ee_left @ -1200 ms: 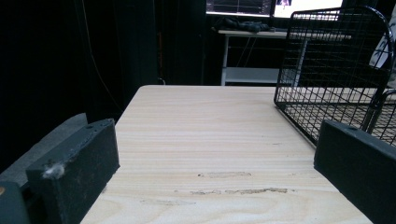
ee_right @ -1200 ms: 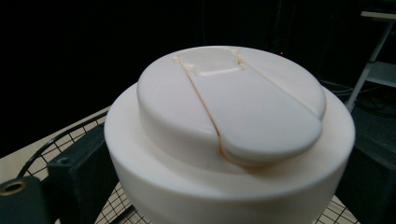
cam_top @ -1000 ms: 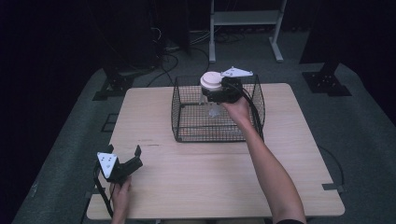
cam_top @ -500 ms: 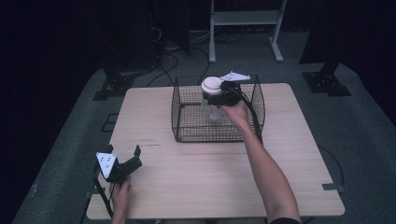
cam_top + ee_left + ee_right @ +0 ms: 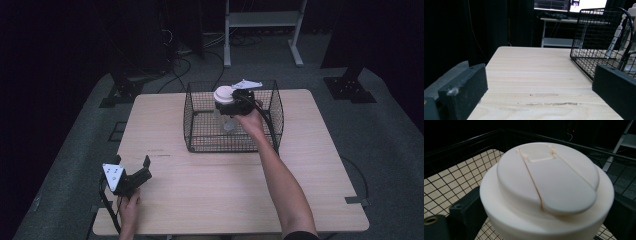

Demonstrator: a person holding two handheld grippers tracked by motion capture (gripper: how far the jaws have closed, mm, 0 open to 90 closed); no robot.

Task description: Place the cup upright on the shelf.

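A clear bottle with a cream flip-top lid (image 5: 223, 94) (image 5: 546, 187) hangs over the black wire basket (image 5: 192, 145) at the far middle of the table. My right gripper (image 5: 231, 105) is shut on it just under the lid, its jaws on either side of it in the right gripper view. My left gripper (image 5: 141, 172) rests near the table's front left corner, open with nothing between its jaws, which point toward the basket (image 5: 596, 37).
The light wooden table (image 5: 220, 195) has free room in front of and on both sides of the basket. A white metal stand (image 5: 260, 20) and cables lie on the dark floor behind the table.
My right gripper has lowered slightly with the bottle over the basket. The left gripper has not moved.
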